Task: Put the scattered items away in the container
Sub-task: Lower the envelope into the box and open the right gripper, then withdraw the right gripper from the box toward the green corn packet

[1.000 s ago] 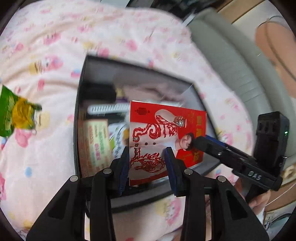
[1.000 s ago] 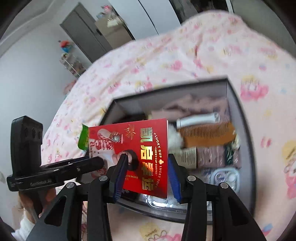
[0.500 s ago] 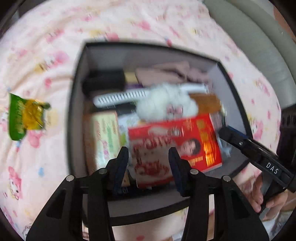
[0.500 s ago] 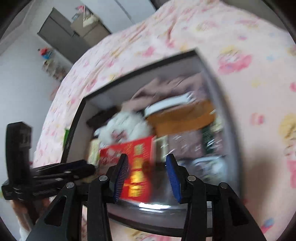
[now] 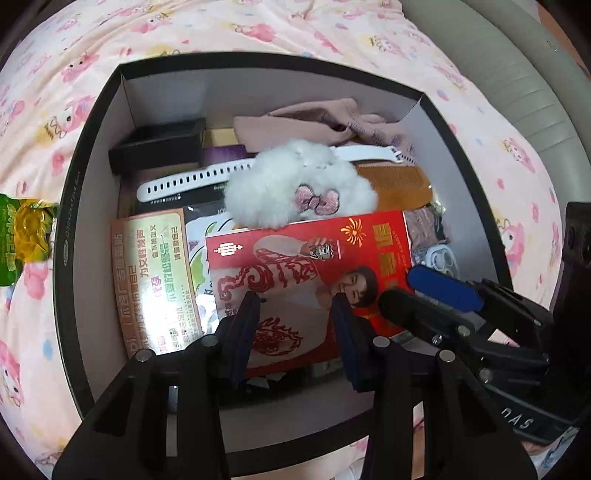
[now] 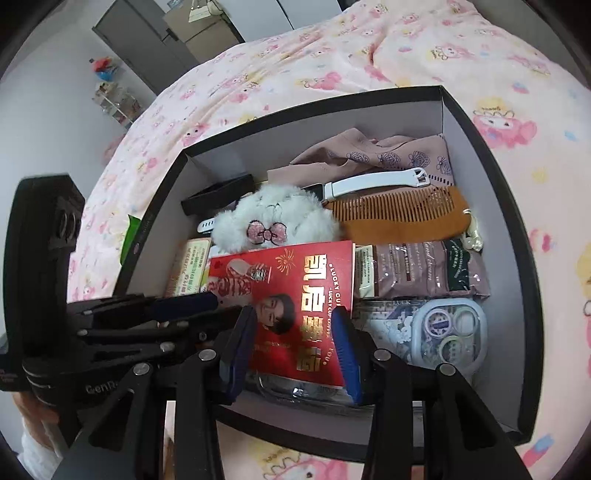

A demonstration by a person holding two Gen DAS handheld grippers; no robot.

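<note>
Both claws hang over the open box point(image 5: 92, 155), pointing steeply down into it. Left claw point(image 5: 295, 306) has its jaws partly apart, one on each side of the red packet's point(image 5: 306, 266) near end; they have just been closing a little, and whether the pads actually press on the packet I cannot tell. Right claw point(image 6: 293, 325) is in the same position in its own view, jaws partly apart astride the packet's lower edge, and again contact cannot be confirmed.

The red packet lies inside the box, tilted, resting on top of other things: a yellow leaflet point(image 5: 155, 280) to one side, a clear wrapper under its near end, and a white fluffy toy point(image 5: 295, 188) touching its far edge. Deeper in the box sit a wooden comb point(image 6: 402, 218), a white strap point(image 6: 373, 184), a pinkish cloth point(image 6: 373, 155), brown sachets point(image 6: 424, 273) and a case with tape rolls point(image 6: 443, 328).

By my judgement the packet is nearly placed, and letting go is what remains. The risks follow from how it lies. It leans on an uneven pile, so an uneven release could let it slide or stand on edge. If one claw still pinches it while lifting away, the packet would come back out. The two claws are close together, so a careless withdrawal might knock them against each other or the box wall.

One green snack packet point(image 5: 22, 236) lies outside on the bed point(image 5: 258, 26), just beside the box wall, so tidying is not finished.
</note>
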